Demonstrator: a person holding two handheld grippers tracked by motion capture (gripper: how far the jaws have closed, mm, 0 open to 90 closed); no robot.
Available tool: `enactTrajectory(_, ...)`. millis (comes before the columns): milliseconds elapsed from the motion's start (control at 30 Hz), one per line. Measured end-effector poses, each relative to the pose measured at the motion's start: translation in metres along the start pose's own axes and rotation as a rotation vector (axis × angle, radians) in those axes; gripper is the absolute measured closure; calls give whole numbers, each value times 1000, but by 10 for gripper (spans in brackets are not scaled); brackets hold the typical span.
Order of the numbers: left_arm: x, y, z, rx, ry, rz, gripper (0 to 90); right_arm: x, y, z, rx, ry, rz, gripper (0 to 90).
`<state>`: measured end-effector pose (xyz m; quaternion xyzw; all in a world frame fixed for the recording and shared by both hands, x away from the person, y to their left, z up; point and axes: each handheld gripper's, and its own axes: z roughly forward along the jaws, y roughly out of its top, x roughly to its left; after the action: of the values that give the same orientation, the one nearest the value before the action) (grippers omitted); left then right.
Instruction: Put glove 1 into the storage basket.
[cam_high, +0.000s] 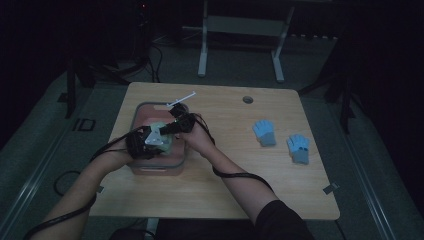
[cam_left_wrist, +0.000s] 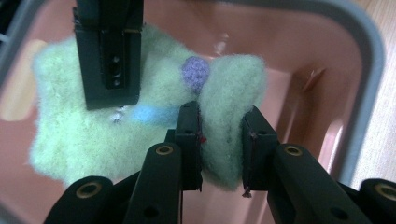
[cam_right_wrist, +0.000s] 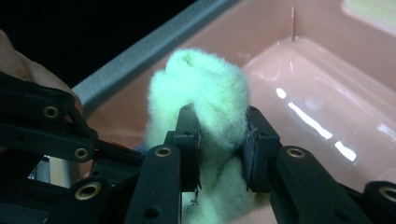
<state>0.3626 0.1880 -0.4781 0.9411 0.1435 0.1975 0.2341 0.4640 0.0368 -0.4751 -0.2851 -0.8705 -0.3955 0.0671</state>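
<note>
Over the pink bin (cam_left_wrist: 359, 56), left gripper (cam_left_wrist: 219, 140) and right gripper (cam_right_wrist: 219, 140) each clamp the fuzzy green glove (cam_left_wrist: 140, 126).

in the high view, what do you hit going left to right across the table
left gripper over the pink bin → right gripper, also over the bin → white stick at the bin's far rim → round hole in the tabletop → first blue glove → second blue glove

Dim room lying in near darkness, grey carpeted floor (cam_high: 45, 150) spreading around a light wooden table (cam_high: 225, 185), white metal frame legs (cam_high: 240, 45) standing beyond it, dark cables (cam_high: 155, 60) trailing across the floor.
</note>
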Motion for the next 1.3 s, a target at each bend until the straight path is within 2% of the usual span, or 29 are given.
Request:
enactTrajectory(367,5,1,21,33,-47,-6,724,-15,-4,11,71,-19,24,702)
enactTrajectory(500,10,2,29,68,-77,-8,713,-11,-1,13,105,-70,-9,644)
enactTrajectory(633,12,1,41,122,-88,-1,699,-11,-1,13,132,-82,-7,599)
enactTrajectory(700,14,1,43,135,-103,-23,676,-12,-2,11,139,-88,-4,596)
enactTrajectory(767,15,2,42,130,-93,-47,586,-12,-4,9,137,-95,-4,588)
enactTrajectory(833,16,3,40,118,-104,-78,492,-13,-6,6,134,-80,3,581)
enactTrajectory(867,16,3,39,115,-94,-88,444,-13,-7,4,125,-76,6,575)
enactTrajectory(900,17,2,37,105,-98,-113,398,-13,-7,1,119,-70,8,573)
enactTrajectory(967,16,1,34,91,-78,-143,361,-12,-9,-4,107,-46,8,555)
enactTrajectory(1033,16,1,30,77,-76,-186,266,-9,-11,-12,90,-41,-7,536)
enactTrajectory(1067,16,1,28,65,-91,-216,231,-8,-12,-16,80,-37,-18,518)
enactTrajectory(1100,16,1,28,65,-91,-216,149,-8,-12,-16,80,-37,-18,518)
enactTrajectory(1133,15,0,27,57,-97,-242,109,-5,-15,-28,48,-26,-29,495)
enactTrajectory(1200,14,0,26,51,-86,-257,86,-3,-17,-35,33,-12,-31,460)
enactTrajectory(1233,13,0,24,21,-85,-283,70,-3,-19,-38,29,-12,-35,428)
enactTrajectory(1300,13,0,24,21,-85,-283,51,-2,-21,-42,18,-12,-41,428)
